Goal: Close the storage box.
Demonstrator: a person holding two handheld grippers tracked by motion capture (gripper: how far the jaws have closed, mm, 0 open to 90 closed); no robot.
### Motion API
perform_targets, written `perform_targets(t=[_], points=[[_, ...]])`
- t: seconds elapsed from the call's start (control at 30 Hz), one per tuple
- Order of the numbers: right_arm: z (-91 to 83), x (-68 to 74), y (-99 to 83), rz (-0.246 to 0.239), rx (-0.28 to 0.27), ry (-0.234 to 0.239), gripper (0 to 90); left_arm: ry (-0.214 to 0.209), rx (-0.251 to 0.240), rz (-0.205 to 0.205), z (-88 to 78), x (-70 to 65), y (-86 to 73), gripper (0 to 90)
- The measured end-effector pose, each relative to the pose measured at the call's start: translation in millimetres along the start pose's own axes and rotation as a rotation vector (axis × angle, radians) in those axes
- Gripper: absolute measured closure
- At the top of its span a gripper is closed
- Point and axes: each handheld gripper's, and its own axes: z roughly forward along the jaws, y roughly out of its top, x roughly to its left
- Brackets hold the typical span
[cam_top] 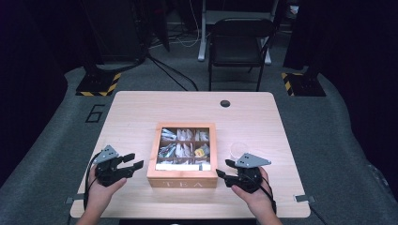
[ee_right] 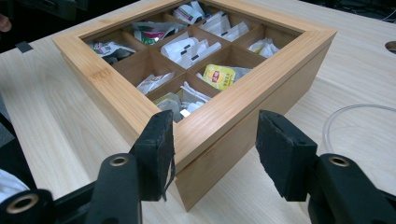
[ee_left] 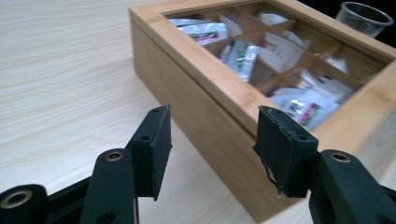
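Wooden tea box (cam_top: 182, 182) sits mid-table (cam_top: 141, 108), lid closed, sachets showing through its window in nine compartments; one yellow tea bag (ee_right: 220, 76) catches the eye; left gripper (cam_top: 133, 161) hovers just beside the box's left side, jaws apart, empty; right gripper (cam_top: 224, 168) waits near the front right corner, jaws apart too; a clear plastic cup (cam_top: 238, 148) stands right of the box.

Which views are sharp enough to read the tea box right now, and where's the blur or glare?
High view: dim room, lit table, box small and soft, "TEA" just legible. Left gripper view: jaws sharp, box and cup blurred. Right gripper view: box clearest, yellow packet distinct; pale sheen on the table.
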Motion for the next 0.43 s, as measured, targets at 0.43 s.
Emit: perform_targets(t=[0.43], points=[[3.5, -2.5, -8.1, -0.026, -0.004, -0.038, 44.0, 0.051, 0.019, -0.034, 1.2, 14.9, -21.4, 43.6]])
